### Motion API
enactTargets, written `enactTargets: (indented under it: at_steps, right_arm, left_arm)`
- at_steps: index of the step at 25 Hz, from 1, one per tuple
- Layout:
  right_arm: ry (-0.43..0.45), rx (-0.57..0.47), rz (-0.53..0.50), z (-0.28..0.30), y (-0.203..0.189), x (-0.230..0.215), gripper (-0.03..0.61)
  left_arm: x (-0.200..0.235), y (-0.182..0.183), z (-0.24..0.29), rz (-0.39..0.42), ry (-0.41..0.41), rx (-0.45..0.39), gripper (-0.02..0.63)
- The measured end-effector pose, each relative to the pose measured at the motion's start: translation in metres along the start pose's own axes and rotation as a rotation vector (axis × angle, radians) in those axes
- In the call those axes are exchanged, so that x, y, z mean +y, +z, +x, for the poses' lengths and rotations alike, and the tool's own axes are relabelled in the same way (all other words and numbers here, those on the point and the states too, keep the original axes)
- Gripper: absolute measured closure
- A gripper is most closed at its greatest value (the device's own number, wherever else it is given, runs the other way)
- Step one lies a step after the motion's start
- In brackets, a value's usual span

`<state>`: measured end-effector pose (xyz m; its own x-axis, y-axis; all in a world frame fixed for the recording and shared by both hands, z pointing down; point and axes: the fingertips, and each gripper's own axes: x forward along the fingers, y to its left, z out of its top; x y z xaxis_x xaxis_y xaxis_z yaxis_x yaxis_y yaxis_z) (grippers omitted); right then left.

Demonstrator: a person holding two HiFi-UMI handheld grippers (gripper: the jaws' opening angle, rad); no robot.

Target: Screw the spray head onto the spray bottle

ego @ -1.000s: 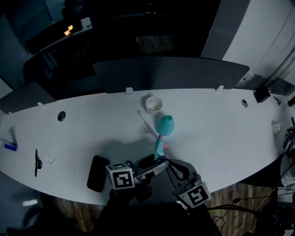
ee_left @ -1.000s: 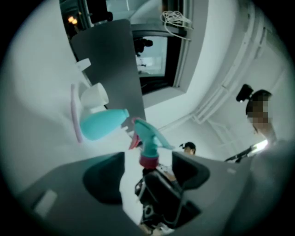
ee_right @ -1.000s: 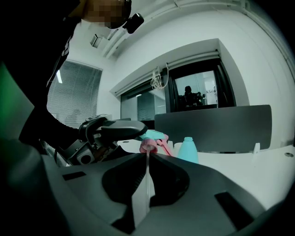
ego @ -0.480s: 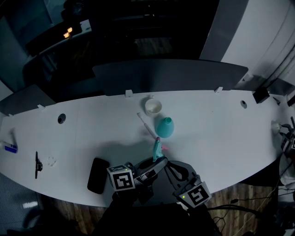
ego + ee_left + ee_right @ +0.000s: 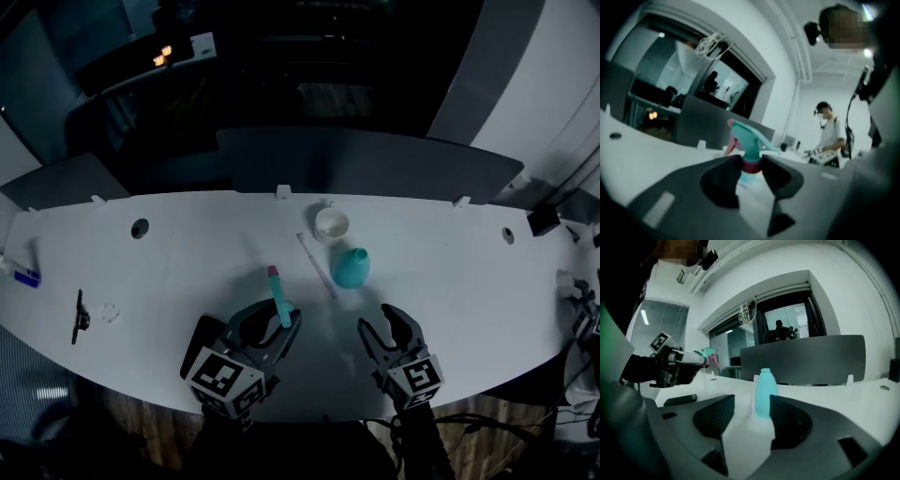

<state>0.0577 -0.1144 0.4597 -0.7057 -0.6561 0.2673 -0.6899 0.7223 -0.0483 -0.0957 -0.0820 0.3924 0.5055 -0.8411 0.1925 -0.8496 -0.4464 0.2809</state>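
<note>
The left gripper point(image 5: 271, 324) has just closed on the spray head point(image 5: 278, 300), which points to 12 o'clock. The right gripper point(image 5: 383, 325) has just opened, holding nothing, and is nearer the spray bottle point(image 5: 351, 268), which stands upright on the table point(image 5: 187, 262) at its 11 o'clock

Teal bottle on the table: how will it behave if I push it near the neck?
The spray bottle stands upright and unbraced on the smooth table, so a high push would probably tip it. It looks like plastic, likely light; contents can't be seen. Once down, its round body may roll.
</note>
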Motion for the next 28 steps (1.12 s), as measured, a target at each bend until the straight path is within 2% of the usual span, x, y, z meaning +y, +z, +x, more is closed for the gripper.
enactTargets:
  at_steps: [2,4,8,11,17,20,22,28]
  right_arm:
    - [-0.039,0.011,-0.023,0.021,0.003,-0.013,0.289]
    - [-0.067,0.018,-0.03,0.047,0.005,-0.024,0.249]
    - [-0.091,0.073,-0.025,0.094,-0.002,-0.037,0.225]
    - [-0.111,0.134,-0.051,0.115,-0.016,-0.041,0.225]
    - [-0.106,0.113,-0.094,0.118,-0.015,-0.041,0.227]
    - [-0.068,0.05,-0.104,0.093,0.001,-0.026,0.227]
    - [-0.035,0.022,-0.109,0.072,0.006,-0.007,0.227]
    - [0.028,0.12,-0.091,0.016,-0.034,0.047,0.227]
  left_arm:
    - [-0.001,0.005,-0.008,0.148,0.074,-0.003,0.476]
    - [-0.005,0.011,-0.014,0.192,0.116,-0.038,0.476]
    - [-0.005,0.008,-0.028,0.106,0.157,-0.07,0.476]
    - [-0.001,0.004,-0.038,0.089,0.194,-0.057,0.476]
    - [0.015,0.001,-0.056,0.032,0.254,-0.072,0.477]
    - [0.019,0.004,-0.054,0.015,0.239,-0.087,0.476]
    - [0.021,0.012,-0.047,0.011,0.197,-0.106,0.476]
    - [-0.013,0.052,-0.003,0.01,-0.002,-0.186,0.476]
